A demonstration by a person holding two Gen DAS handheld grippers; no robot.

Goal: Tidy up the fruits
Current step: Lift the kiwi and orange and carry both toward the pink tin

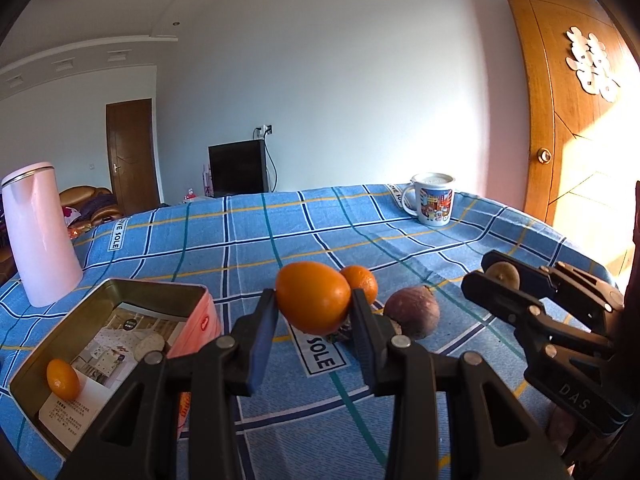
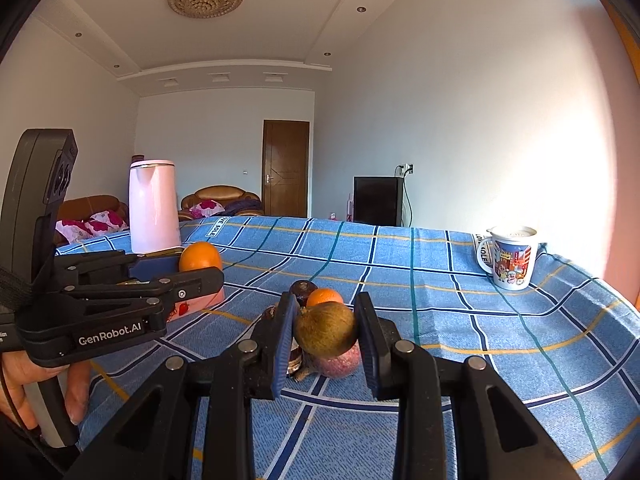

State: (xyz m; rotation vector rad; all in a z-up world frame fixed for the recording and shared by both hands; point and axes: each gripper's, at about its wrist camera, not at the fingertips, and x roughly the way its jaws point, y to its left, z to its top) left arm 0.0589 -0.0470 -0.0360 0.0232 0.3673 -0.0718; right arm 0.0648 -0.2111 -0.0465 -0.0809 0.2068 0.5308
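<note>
Left gripper (image 1: 314, 312) is clamped on the orange (image 1: 312, 298), right of the tin (image 1: 160, 296); right gripper (image 2: 326, 332) squeezes the kiwi (image 2: 326, 330). Carry it level over the rim, then release low.

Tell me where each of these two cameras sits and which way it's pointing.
Left wrist: sits behind the left tongs, looking forward across the table toward the far wall; they grip an orange beside the tin. The right tongs show at right.
Right wrist: sits behind the right tongs, facing the far doorway; they hold a kiwi. The left tongs and a hand show at left.
Shared: mug, kettle, table, both tongs.
</note>
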